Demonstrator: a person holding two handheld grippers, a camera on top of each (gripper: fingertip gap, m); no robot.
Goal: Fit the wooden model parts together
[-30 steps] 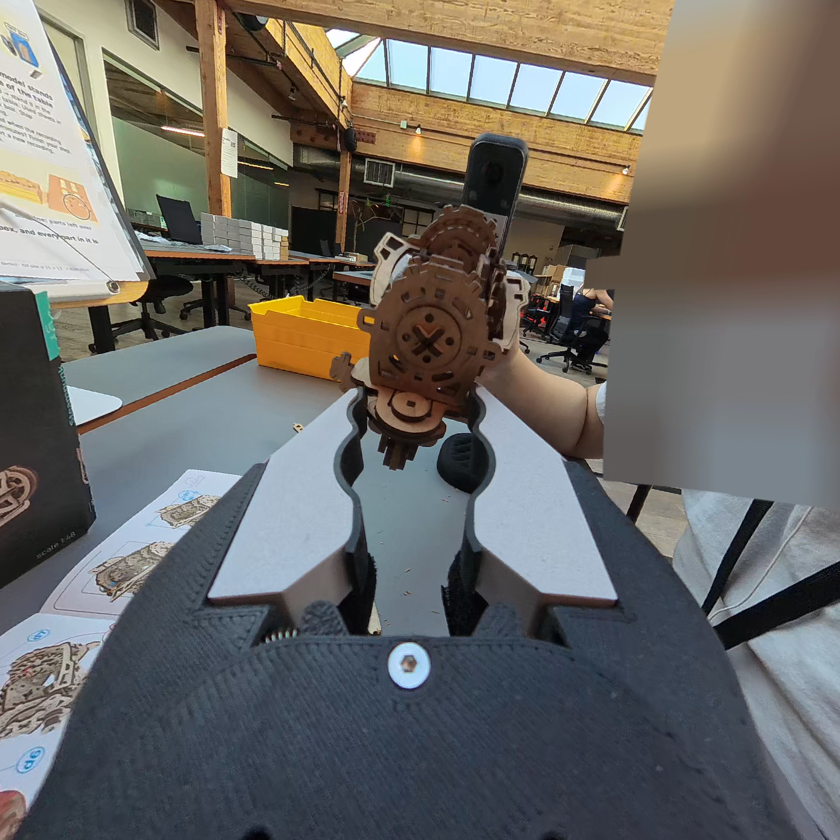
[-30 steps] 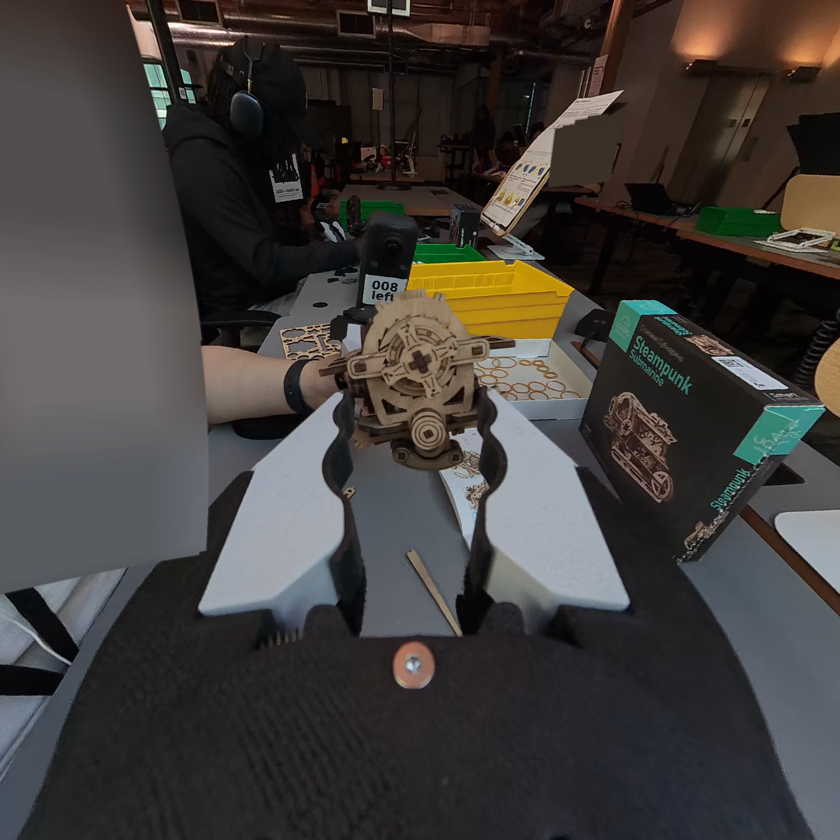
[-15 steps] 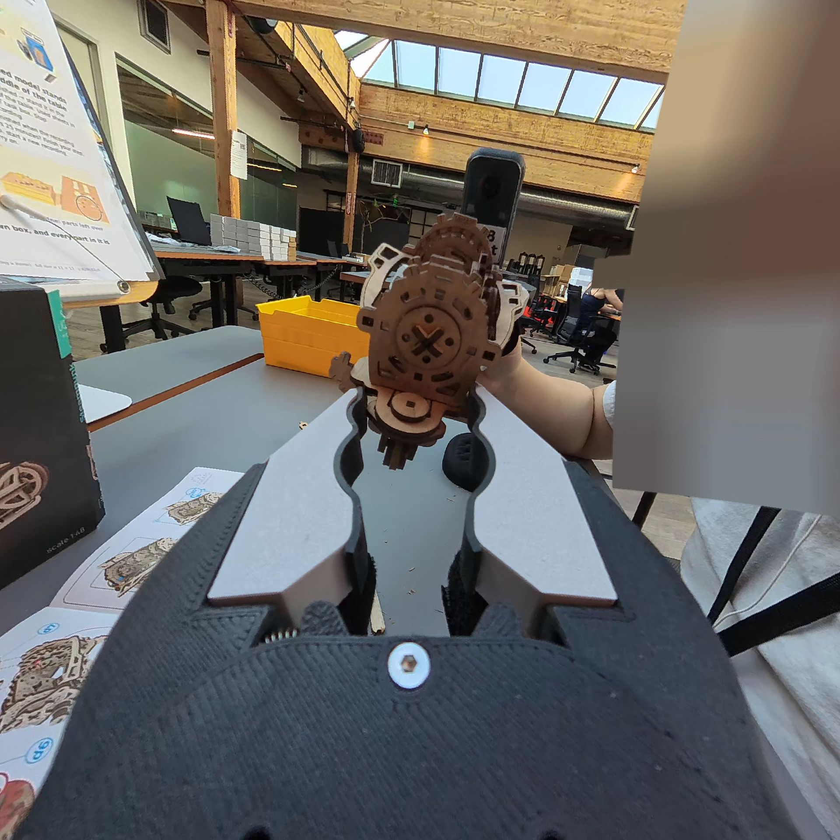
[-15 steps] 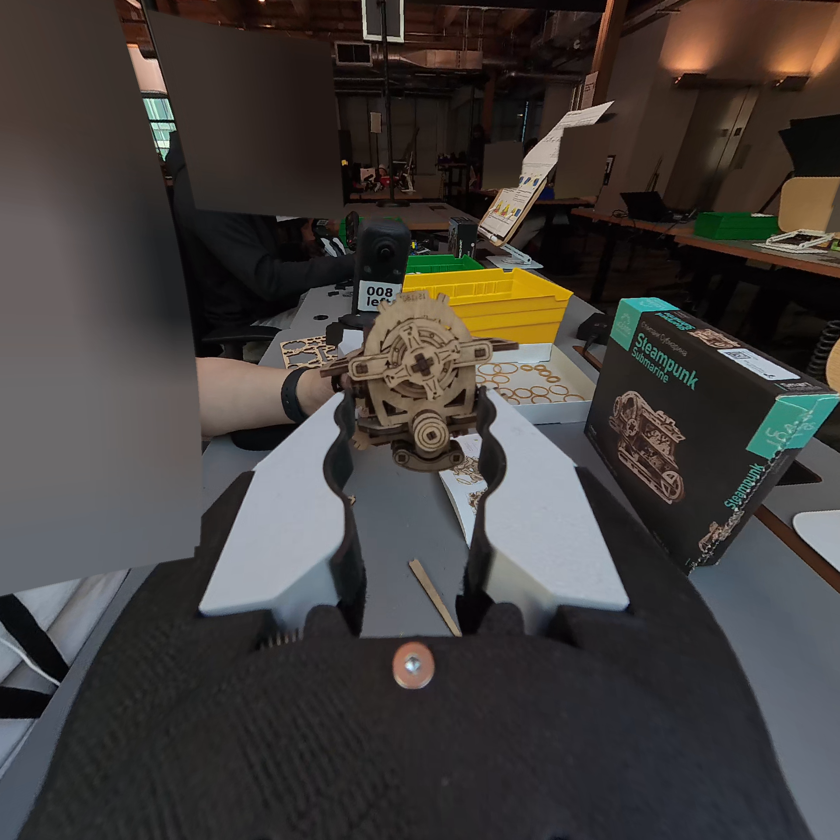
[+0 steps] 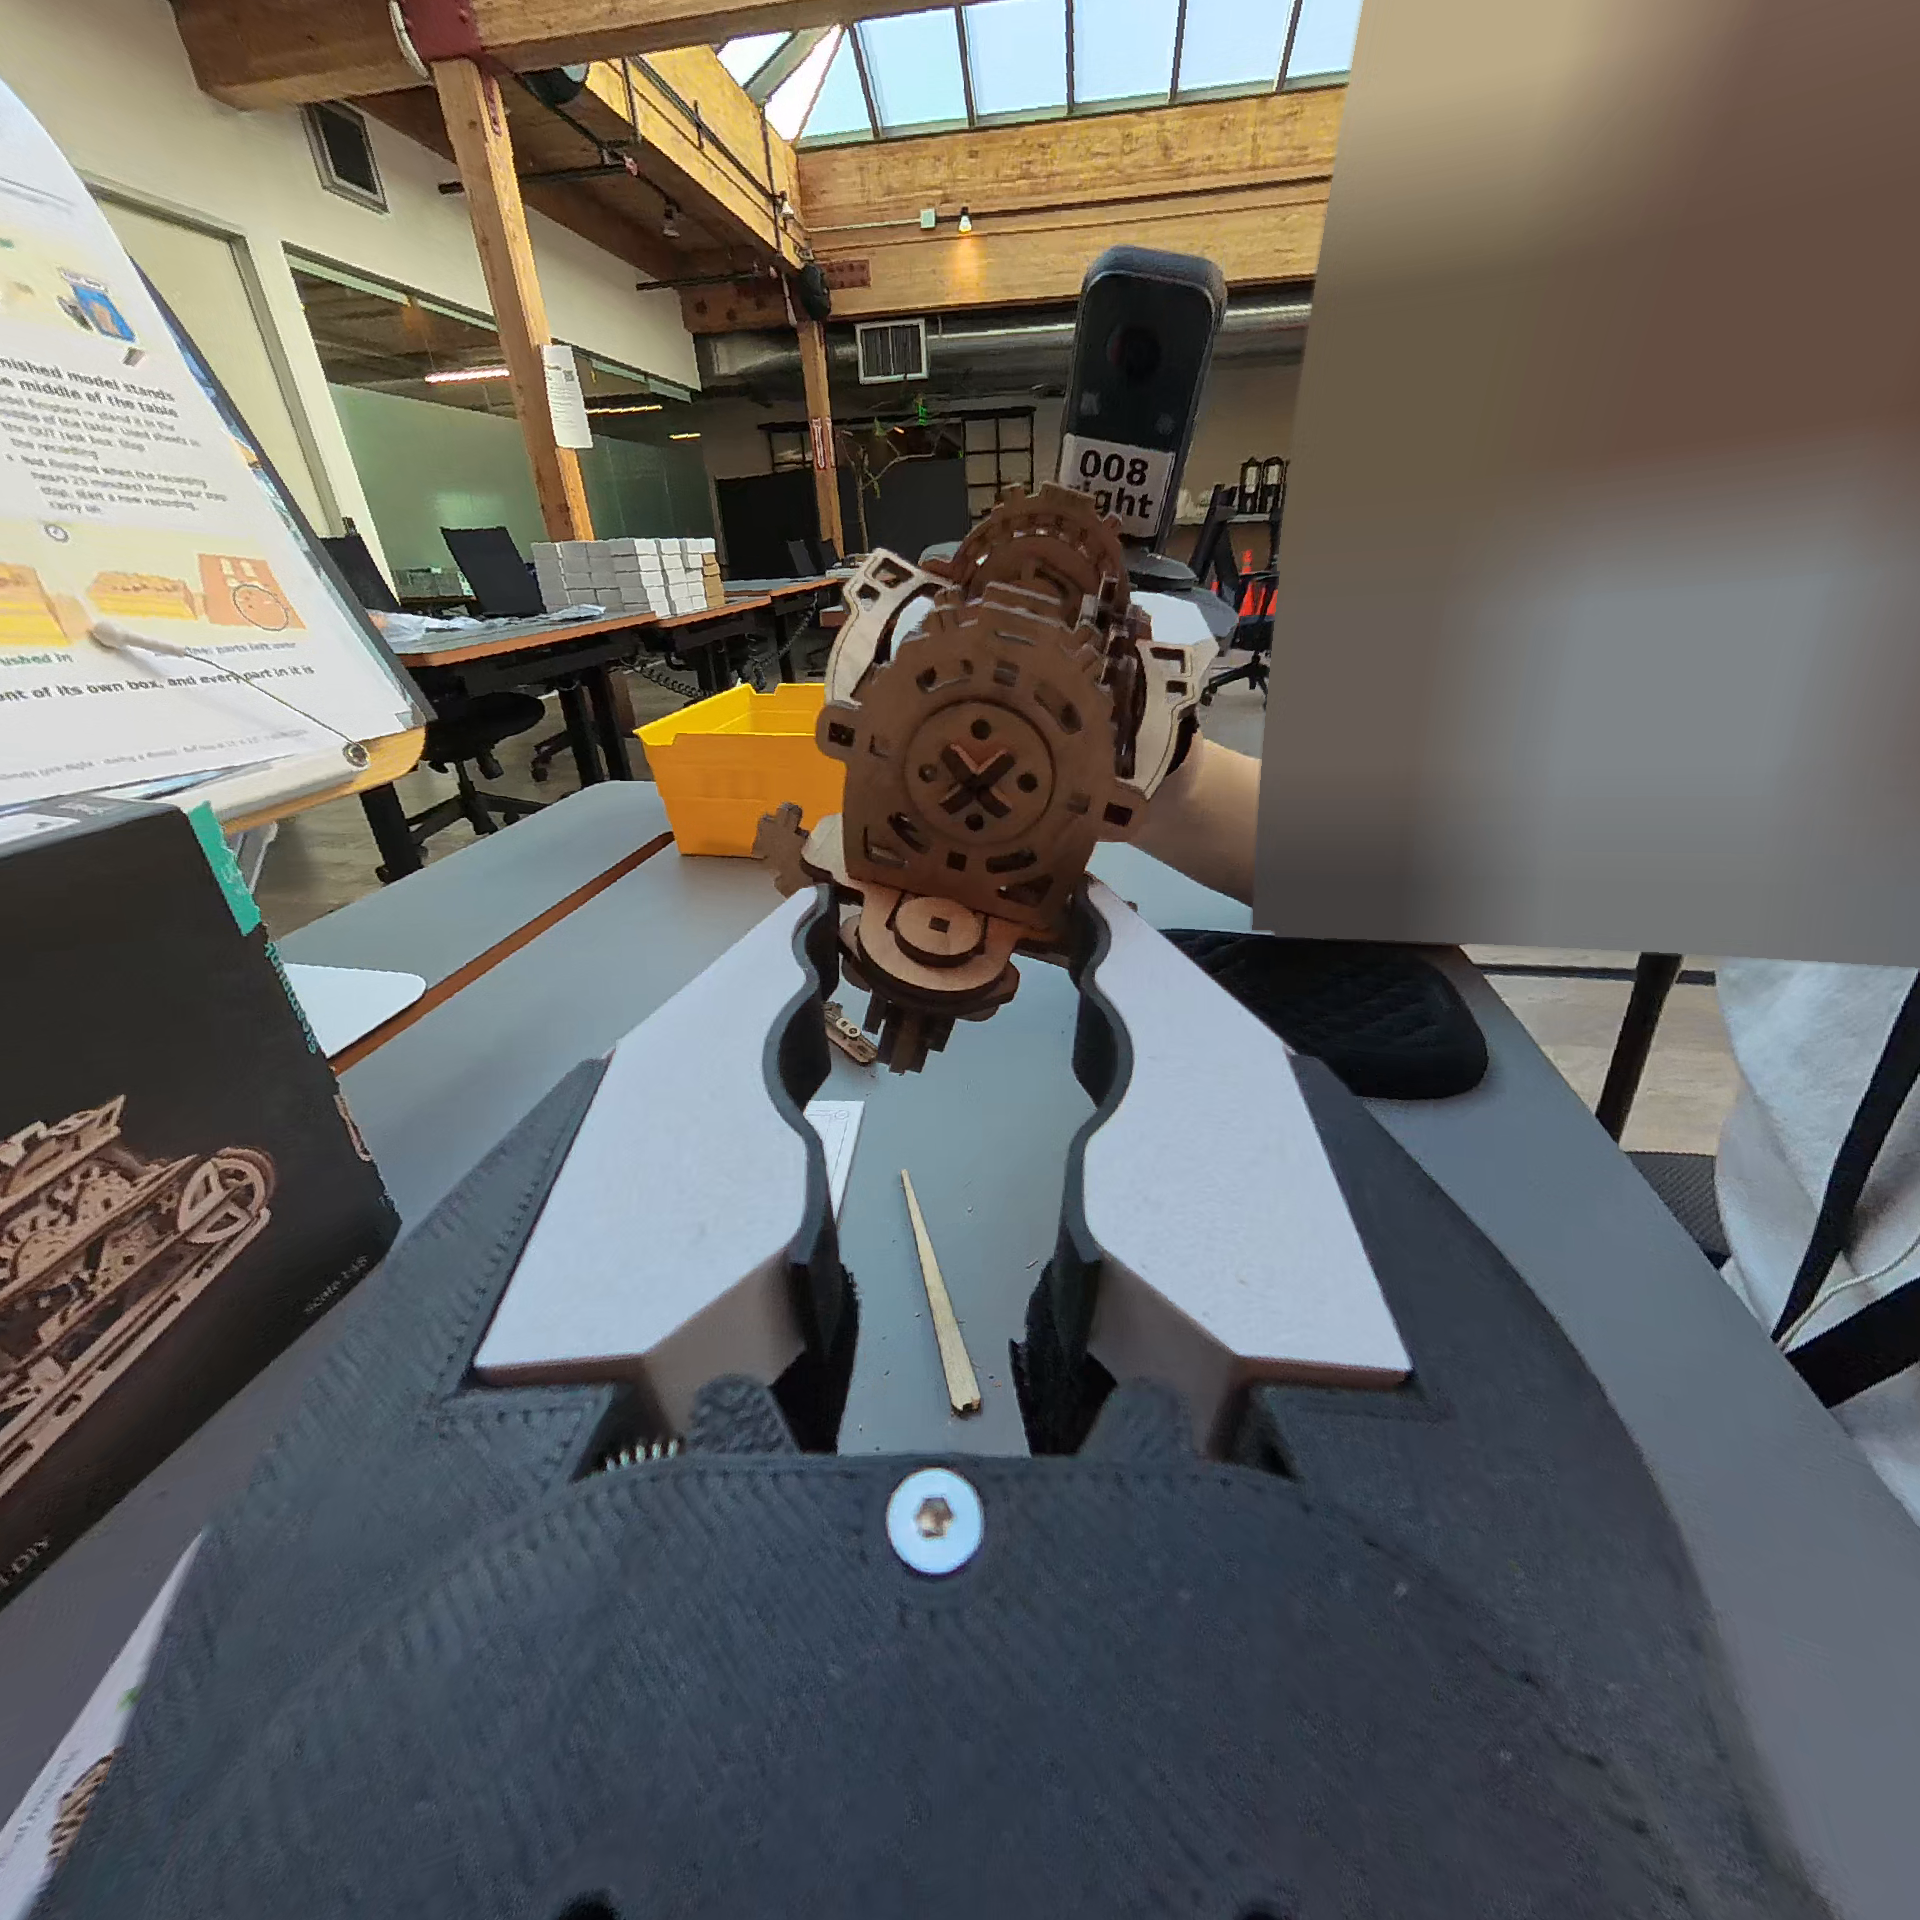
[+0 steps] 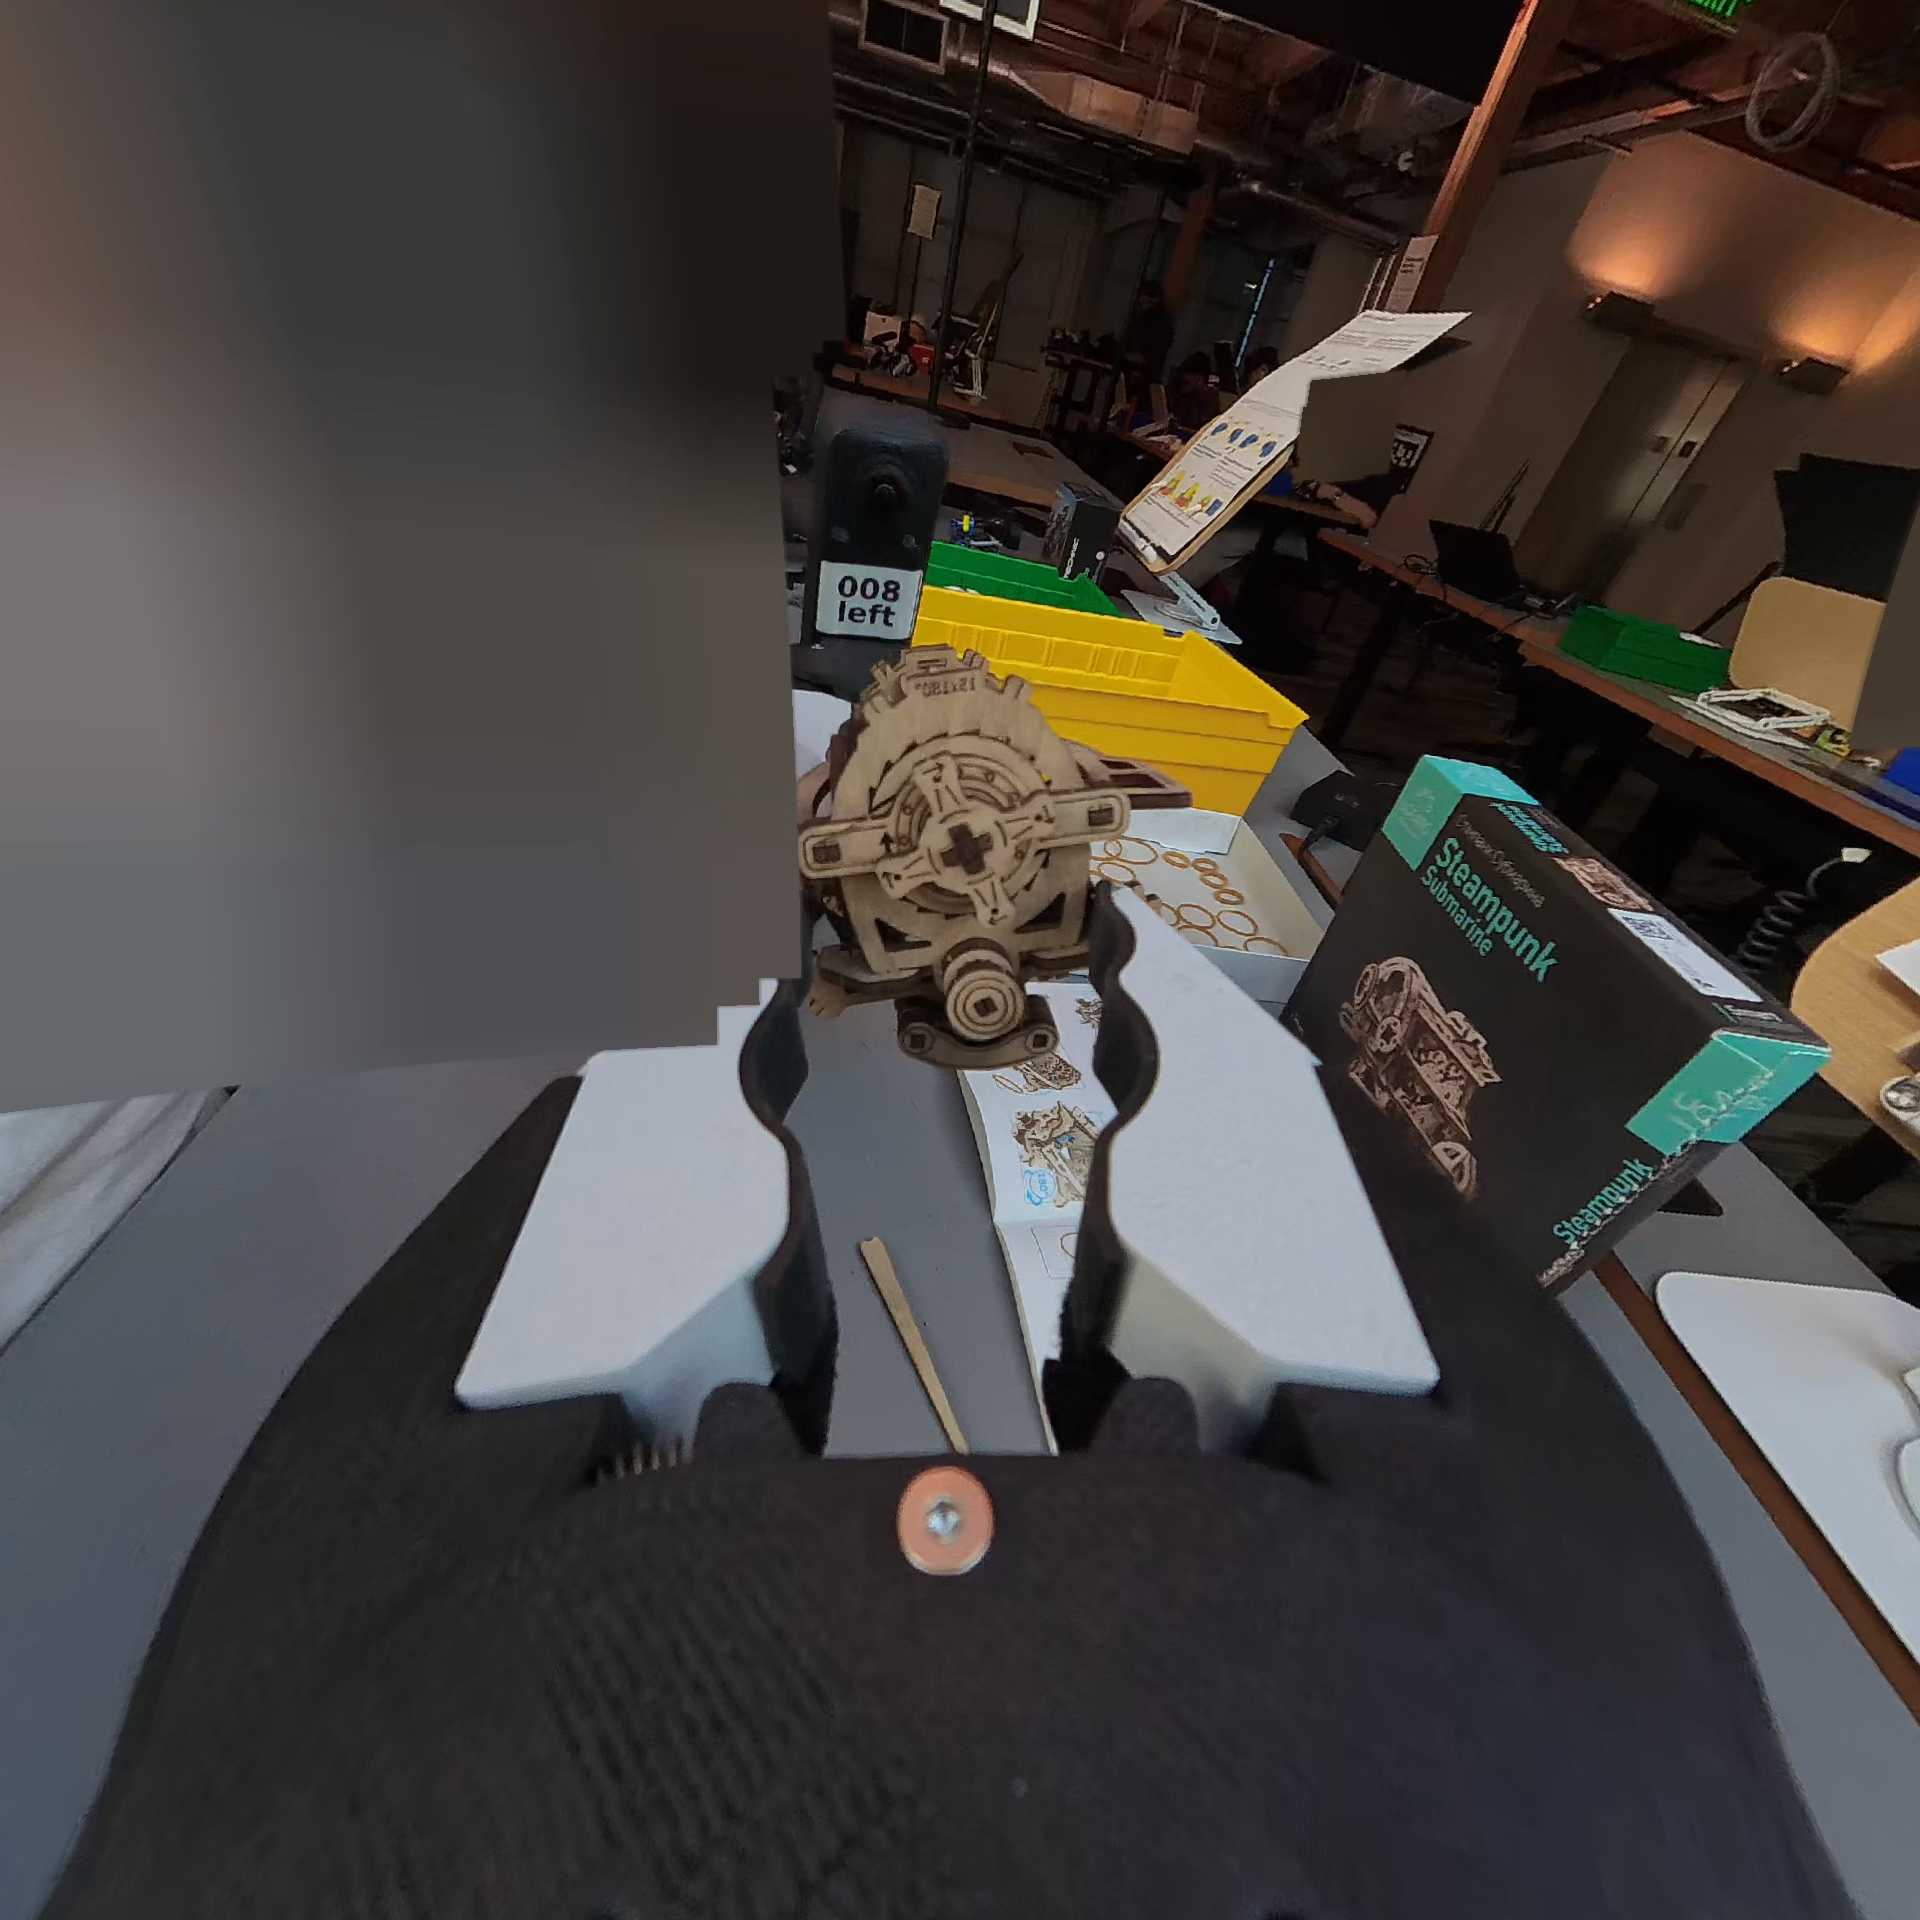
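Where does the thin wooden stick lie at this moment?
The thin wooden stick lies flat on the grey table, seen in both wrist views between the claw fingers, below the raised round wooden gear model.

the model [image 5: 966, 774], a partly built stack of brown laser-cut gears and plates, is held upright above the desk [image 5: 956, 1153], gripped from both ends.

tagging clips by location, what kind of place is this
Probably a shared workshop or maker space: long desks with office chairs, exposed timber beams under skylights, and yellow parts bins on the tables.
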